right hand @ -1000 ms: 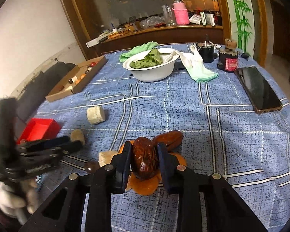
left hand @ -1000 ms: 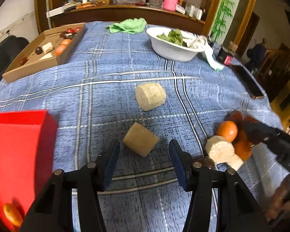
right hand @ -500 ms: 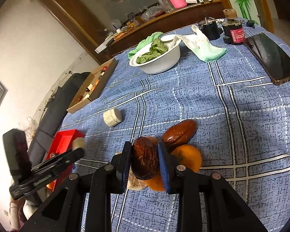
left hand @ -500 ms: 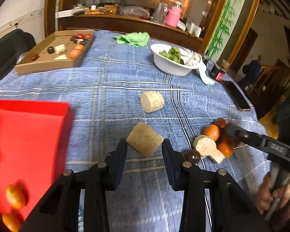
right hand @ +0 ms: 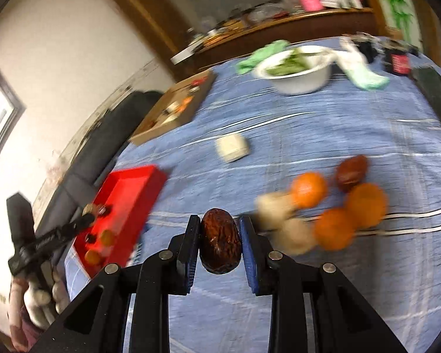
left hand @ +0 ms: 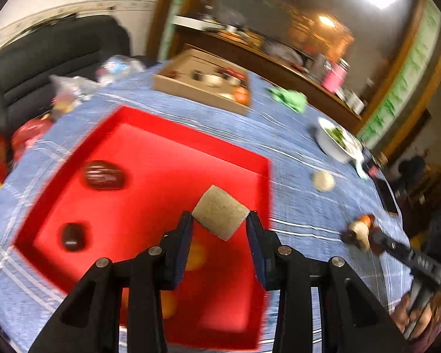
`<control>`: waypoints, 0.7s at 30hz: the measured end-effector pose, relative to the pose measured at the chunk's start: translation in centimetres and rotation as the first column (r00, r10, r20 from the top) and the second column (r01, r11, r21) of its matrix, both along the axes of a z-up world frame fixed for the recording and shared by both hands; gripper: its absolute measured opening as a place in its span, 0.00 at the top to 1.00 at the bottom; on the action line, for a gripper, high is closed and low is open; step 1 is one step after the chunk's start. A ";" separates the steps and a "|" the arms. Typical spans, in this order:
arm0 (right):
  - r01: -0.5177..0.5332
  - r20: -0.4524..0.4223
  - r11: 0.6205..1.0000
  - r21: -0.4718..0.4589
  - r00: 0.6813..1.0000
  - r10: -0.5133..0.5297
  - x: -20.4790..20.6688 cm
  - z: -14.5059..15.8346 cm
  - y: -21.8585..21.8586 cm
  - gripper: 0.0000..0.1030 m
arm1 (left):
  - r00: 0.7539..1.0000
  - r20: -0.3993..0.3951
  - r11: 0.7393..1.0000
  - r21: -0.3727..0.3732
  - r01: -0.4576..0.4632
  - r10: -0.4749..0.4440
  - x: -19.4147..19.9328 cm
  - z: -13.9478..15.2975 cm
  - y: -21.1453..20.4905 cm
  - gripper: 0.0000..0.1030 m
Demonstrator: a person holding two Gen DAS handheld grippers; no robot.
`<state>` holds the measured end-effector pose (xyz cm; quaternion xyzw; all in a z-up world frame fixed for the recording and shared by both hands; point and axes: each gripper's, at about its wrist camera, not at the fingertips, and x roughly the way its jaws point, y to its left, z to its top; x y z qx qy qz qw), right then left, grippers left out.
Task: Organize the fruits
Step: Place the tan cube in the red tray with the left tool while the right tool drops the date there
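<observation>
Left wrist only: tan chunk (left hand: pixel 219 216) over red tray (left hand: pixel 150 123).

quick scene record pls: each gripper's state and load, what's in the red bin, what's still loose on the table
left gripper: shut on tan block, held above the red bin
right gripper: shut on dark date, above the tablecloth
red bin contents: two dark fruits, at least two orange fruits, partly hidden by the left gripper
loose on table: three oranges, one brown date, pale blocks
image quality: both views motion-blurred
</observation>
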<state>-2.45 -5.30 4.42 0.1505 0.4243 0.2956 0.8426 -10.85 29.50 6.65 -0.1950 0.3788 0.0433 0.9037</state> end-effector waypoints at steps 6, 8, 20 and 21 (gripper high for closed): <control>-0.133 0.028 0.991 -0.031 0.991 0.134 -2.1 2.0 7.5 0.71 | 0.996 -0.011 0.995 0.044 -0.090 0.091 -2.3 -0.4 3.8 0.65; -0.170 0.029 0.985 -0.042 0.985 0.171 -2.4 2.3 10.0 0.71 | 0.994 -0.019 0.992 0.060 -0.107 0.108 -2.7 -0.8 4.5 0.65; -0.286 0.010 0.938 -0.193 0.956 0.294 -2.6 0.5 22.4 0.71 | 0.992 -0.078 0.995 0.025 -0.093 0.095 -3.0 -3.4 6.7 0.65; -0.287 0.010 0.936 -0.205 0.955 0.295 -2.5 0.5 22.9 0.71 | 0.993 -0.078 0.996 0.026 -0.090 0.092 -3.0 -3.3 6.6 0.65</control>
